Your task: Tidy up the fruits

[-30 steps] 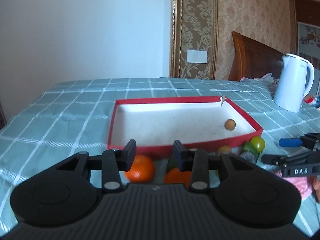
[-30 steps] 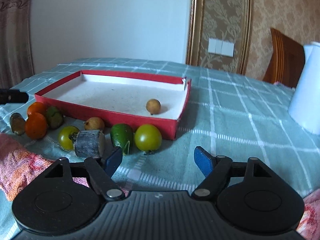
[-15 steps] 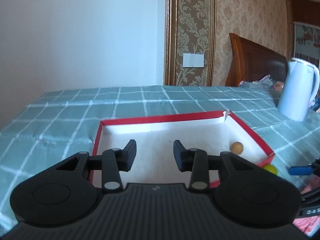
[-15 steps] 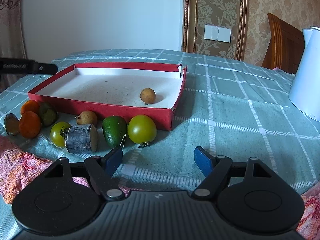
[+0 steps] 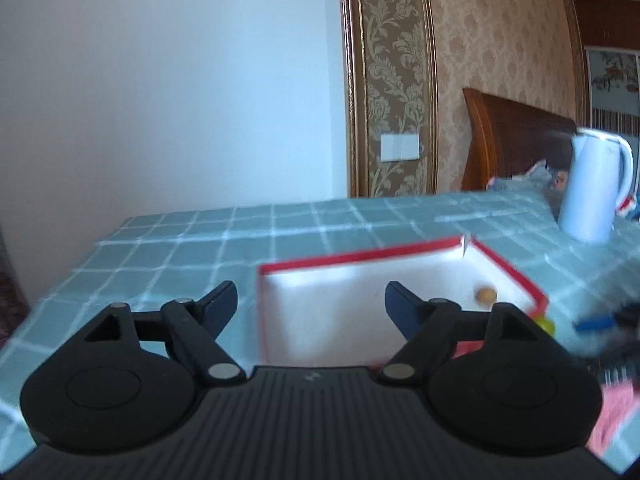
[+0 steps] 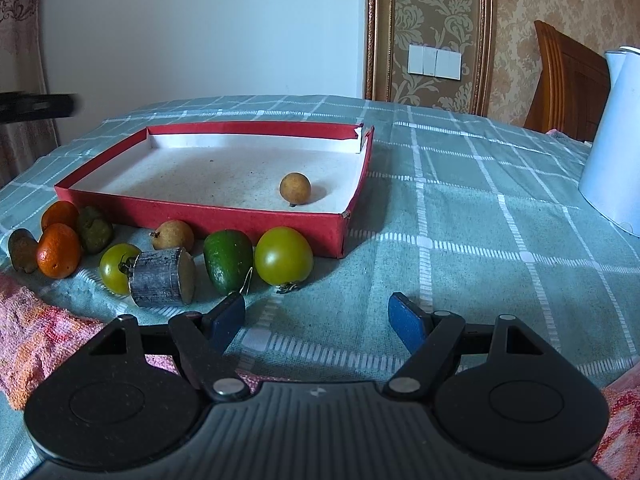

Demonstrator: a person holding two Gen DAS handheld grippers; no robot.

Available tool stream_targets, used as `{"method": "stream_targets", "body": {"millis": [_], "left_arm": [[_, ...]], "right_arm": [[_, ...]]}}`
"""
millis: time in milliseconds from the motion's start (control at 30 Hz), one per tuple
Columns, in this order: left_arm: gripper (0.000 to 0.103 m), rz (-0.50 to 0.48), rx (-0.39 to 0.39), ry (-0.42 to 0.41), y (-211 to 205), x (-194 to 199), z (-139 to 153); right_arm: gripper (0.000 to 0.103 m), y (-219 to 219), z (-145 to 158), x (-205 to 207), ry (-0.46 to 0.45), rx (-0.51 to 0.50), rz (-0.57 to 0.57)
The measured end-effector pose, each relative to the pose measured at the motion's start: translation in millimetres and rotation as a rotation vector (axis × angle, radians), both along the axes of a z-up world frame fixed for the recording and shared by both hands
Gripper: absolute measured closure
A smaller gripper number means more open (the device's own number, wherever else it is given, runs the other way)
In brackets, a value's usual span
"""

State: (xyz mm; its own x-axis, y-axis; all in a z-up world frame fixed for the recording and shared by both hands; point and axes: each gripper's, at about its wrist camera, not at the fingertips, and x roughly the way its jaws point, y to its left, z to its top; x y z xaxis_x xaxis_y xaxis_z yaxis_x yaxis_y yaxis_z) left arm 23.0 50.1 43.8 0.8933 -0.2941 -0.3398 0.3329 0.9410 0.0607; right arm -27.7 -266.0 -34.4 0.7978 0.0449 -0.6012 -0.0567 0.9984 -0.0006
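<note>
A red tray [image 6: 200,212] with a white floor lies on the checked cloth and holds one small brown round fruit [image 6: 295,187]. Before its near wall lie a big green tomato [image 6: 283,256], a dark green fruit [image 6: 227,256], a grey cut cylinder [image 6: 162,278], a smaller green tomato [image 6: 116,268], a brown fruit [image 6: 174,234] and two oranges [image 6: 59,256]. My right gripper [image 6: 316,304] stands open just short of the big tomato, holding nothing. My left gripper [image 5: 310,292] hovers over the tray's [image 5: 360,256] left end with its jaws opening and nothing between them.
A white kettle [image 6: 616,140] stands at the right of the table. A pink towel [image 6: 36,336] lies at the near left, under the right gripper's base. A wooden headboard [image 5: 512,144] rises behind the table's far edge.
The left gripper rose from behind the oranges to above the tray and swung left; its jaws went from narrow to wide. The right gripper kept still and open.
</note>
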Motion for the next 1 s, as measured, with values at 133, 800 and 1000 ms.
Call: {"method": "stream_targets", "body": {"millis": [133, 800, 1000], "left_arm": [[0.015, 0.032, 0.023, 0.095, 19.3, -23.8, -18.6], [0.072, 0.059, 0.143, 0.211, -17.1, -27.4, -71.9], [0.072, 0.076, 0.094, 0.154, -17.6, -13.9, -48.7]], "right_arm": [[0.024, 2.3, -0.8, 0.9, 0.0, -0.011, 0.0], [0.019, -0.4, -1.7, 3.1, 0.01, 0.007, -0.015], [0.019, -0.3, -1.8, 3.3, 0.01, 0.007, -0.015]]}}
